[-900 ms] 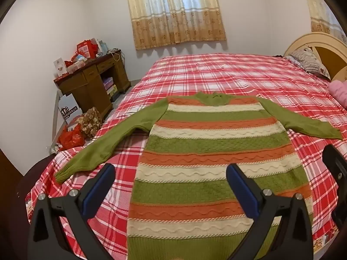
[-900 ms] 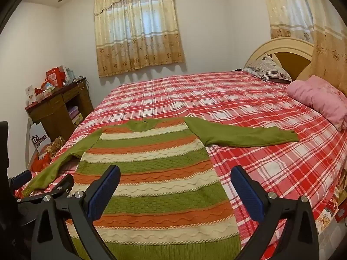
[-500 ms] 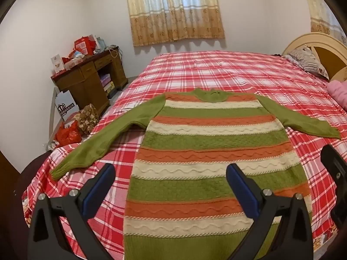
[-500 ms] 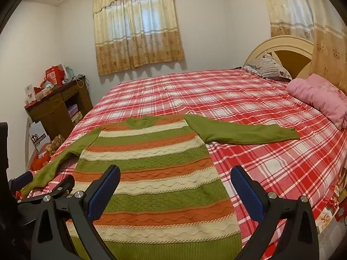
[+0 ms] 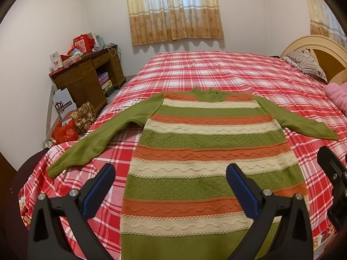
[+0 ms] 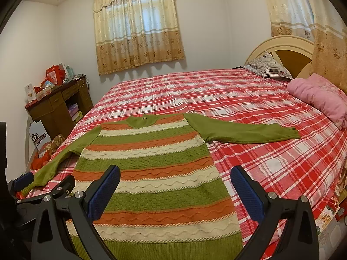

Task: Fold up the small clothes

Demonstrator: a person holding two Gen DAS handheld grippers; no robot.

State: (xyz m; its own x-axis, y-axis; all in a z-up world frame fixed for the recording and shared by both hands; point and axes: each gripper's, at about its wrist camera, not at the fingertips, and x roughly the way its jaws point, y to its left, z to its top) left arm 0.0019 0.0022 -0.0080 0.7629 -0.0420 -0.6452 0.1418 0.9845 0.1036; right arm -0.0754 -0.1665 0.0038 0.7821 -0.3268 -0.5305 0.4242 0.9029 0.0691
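Observation:
A striped knit sweater (image 5: 208, 143) in green, orange and cream lies flat, front up, on the red plaid bed (image 5: 216, 73), both green sleeves spread out sideways. It also shows in the right wrist view (image 6: 151, 166). My left gripper (image 5: 171, 186) is open and empty, held above the sweater's lower half. My right gripper (image 6: 175, 188) is open and empty, above the sweater's lower right part. The left gripper's body (image 6: 43, 192) shows at the left edge of the right wrist view. The sweater's hem is partly hidden behind the fingers.
A wooden desk (image 5: 86, 80) with boxes stands left of the bed, with bags (image 5: 71, 125) on the floor beside it. A pink quilt (image 6: 321, 99) and a pillow (image 6: 269, 67) lie at the headboard (image 6: 282, 49) on the right. Curtains (image 6: 136, 23) hang behind.
Both grippers have drawn back and risen slightly, so the sweater sits a little lower and farther in view. Both stay open. The sweater has not moved.

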